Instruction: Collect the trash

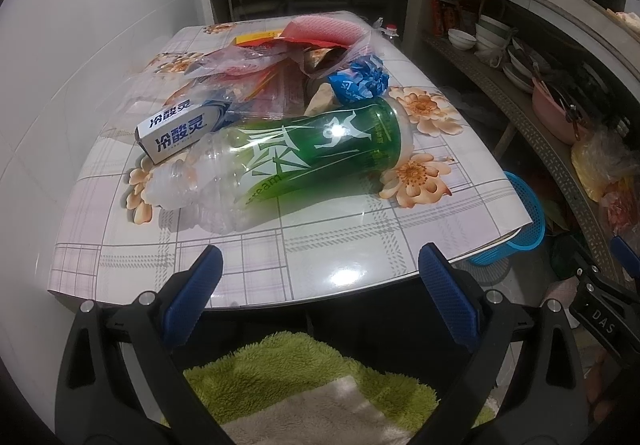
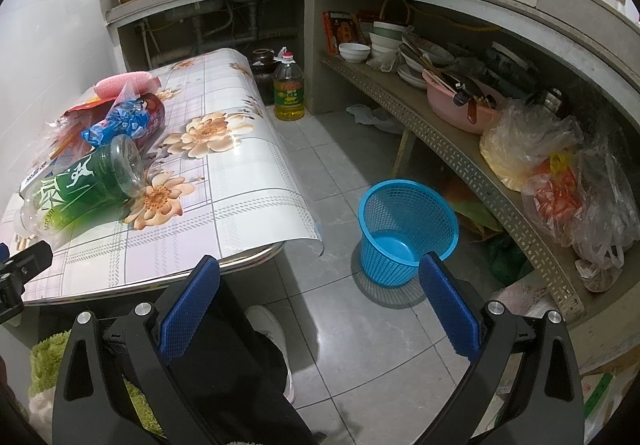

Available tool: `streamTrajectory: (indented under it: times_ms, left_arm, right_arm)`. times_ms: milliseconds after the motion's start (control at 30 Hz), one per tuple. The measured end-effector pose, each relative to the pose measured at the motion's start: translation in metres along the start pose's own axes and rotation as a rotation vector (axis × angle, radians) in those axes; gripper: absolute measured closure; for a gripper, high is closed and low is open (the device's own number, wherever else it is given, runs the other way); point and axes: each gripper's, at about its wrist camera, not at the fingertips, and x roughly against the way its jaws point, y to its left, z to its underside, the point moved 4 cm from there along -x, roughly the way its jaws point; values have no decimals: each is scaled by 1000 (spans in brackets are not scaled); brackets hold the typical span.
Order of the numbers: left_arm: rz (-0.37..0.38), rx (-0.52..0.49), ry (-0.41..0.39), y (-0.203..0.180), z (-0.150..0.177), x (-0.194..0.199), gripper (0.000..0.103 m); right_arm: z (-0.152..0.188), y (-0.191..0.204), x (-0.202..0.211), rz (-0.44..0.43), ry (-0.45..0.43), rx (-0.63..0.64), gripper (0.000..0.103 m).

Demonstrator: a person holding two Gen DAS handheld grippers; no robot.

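Observation:
A heap of trash lies on the flowered table (image 1: 340, 245): a clear plastic bottle with a green label (image 1: 304, 157) on its side, a white toothpaste box (image 1: 176, 133), a crumpled blue wrapper (image 1: 360, 79), clear plastic bags (image 1: 240, 61) and a pink sponge (image 1: 324, 30). My left gripper (image 1: 320, 269) is open at the table's near edge, short of the bottle, holding nothing. In the right wrist view my right gripper (image 2: 320, 289) is open and holds nothing, above the floor between the table (image 2: 248, 181) and a blue mesh bin (image 2: 404, 229). The bottle (image 2: 84, 181) shows at left there.
The bin (image 1: 524, 217) stands on the tiled floor right of the table. A curved shelf (image 2: 460, 149) with bowls, a pink basin (image 2: 460, 105) and plastic bags runs along the right. An oil jug (image 2: 289, 87) stands behind the table. A person's dark trouser leg and white shoe (image 2: 272, 329) are below me.

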Motion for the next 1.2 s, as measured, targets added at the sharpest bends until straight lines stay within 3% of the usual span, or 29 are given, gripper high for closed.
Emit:
streamTrajectory:
  times_ms: [1200]
  left_arm:
    - [-13,5,24,3,9,-8,9]
  right_arm:
    - [6,0,-6,-12,14,-12,6]
